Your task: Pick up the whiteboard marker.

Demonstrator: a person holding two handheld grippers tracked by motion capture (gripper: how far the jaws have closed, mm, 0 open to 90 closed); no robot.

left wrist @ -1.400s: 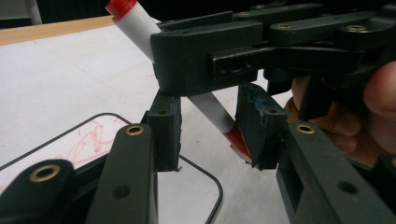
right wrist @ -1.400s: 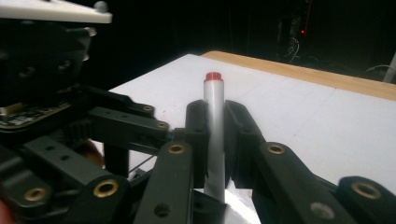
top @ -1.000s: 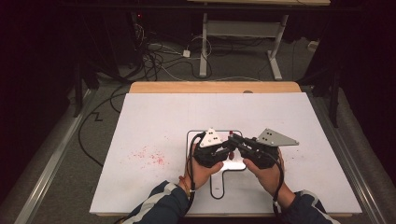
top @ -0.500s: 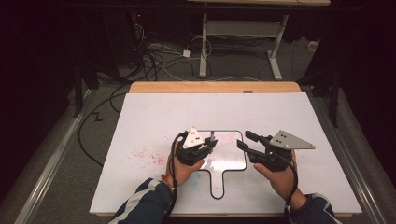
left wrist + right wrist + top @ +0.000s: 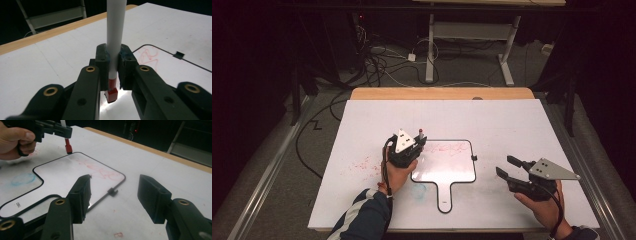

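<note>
Left hand-held gripper (image 5: 406, 147) clamps an upright red-tipped marker (image 5: 114, 45) at the paddle-shaped whiteboard's (image 5: 447, 170) upper-left corner. Right hand-held gripper (image 5: 508, 167) stands well apart to the right, jaws just opened, nothing between them. White desk (image 5: 512, 125) bears red smears; cables (image 5: 382, 60) on the floor behind. Right gripper view reveals a blue ring (image 5: 22, 179) on the whiteboard.
</note>
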